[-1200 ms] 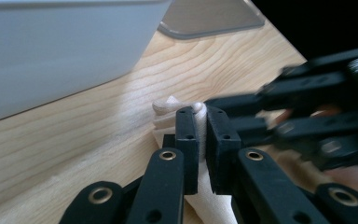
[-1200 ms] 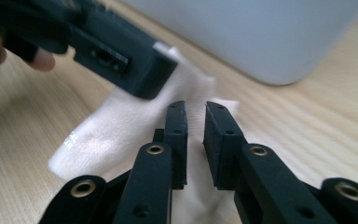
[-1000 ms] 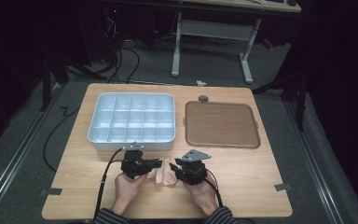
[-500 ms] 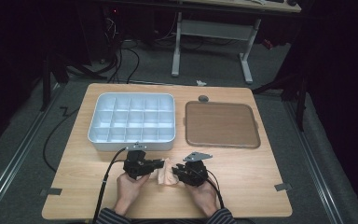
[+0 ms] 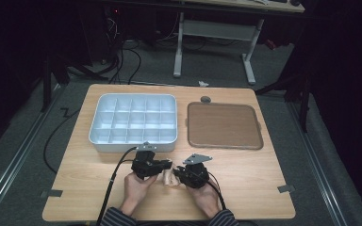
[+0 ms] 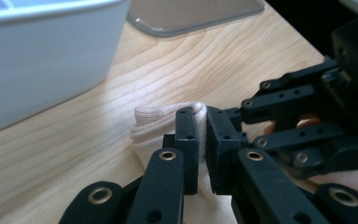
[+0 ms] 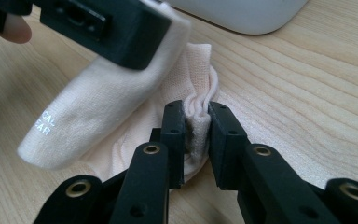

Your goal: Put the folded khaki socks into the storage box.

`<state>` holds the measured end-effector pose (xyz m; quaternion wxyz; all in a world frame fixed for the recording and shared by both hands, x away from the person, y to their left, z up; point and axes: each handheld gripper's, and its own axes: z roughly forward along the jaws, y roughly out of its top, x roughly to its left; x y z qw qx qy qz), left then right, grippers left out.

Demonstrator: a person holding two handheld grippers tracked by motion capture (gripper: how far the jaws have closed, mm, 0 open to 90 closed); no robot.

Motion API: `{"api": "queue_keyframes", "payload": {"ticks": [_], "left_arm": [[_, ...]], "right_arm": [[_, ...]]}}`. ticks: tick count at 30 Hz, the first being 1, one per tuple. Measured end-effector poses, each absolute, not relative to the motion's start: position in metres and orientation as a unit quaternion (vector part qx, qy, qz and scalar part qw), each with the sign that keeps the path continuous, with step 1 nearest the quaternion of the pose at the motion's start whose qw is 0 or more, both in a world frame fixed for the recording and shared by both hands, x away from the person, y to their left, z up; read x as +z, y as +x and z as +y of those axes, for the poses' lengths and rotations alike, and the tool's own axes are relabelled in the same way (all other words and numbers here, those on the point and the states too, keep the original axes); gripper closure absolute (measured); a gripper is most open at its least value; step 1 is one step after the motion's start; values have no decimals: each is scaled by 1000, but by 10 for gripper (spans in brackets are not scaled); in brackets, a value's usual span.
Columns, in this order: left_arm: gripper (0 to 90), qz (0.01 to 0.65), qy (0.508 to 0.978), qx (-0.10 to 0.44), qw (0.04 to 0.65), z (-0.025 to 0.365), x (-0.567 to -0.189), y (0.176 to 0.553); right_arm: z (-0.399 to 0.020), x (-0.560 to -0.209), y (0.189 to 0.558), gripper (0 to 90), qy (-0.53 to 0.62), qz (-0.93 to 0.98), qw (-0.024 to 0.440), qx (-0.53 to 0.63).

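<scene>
A pale cream sock (image 5: 170,177) lies bunched on the wooden table (image 5: 264,169) near its front edge, between my two grippers. My left gripper (image 6: 202,135) is shut on a fold of the sock (image 6: 154,126), with cloth pinched between its jaws. My right gripper (image 7: 196,122) is shut on another gathered fold of the sock (image 7: 116,102). In the high view the left gripper (image 5: 166,165) and the right gripper (image 5: 178,173) almost touch over the sock. In the right gripper view, the left gripper's jaw covers part of the sock at the top.
A white compartment tray (image 5: 133,141) stands just behind the grippers at the back left. A flat brown tray (image 5: 224,125) lies at the back right, with a small dark round object (image 5: 205,99) behind it. Cables trail off the table's front left.
Both grippers have shifted slightly toward the front of the table with the sock between them. The grip on the sock looks the same.
</scene>
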<state>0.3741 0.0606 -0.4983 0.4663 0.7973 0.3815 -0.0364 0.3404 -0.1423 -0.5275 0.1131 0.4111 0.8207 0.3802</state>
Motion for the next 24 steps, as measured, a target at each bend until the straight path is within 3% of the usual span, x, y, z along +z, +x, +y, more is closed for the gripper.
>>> {"api": "queue_keyframes", "payload": {"ticks": [15, 24], "left_arm": [[842, 376, 810, -32, 449, 47, -506, 381], [837, 374, 820, -22, 432, 44, -511, 382]], "right_arm": [[-142, -528, 340, 770, 404, 824, 116, 380], [-147, -525, 338, 690, 418, 820, 121, 373]]}}
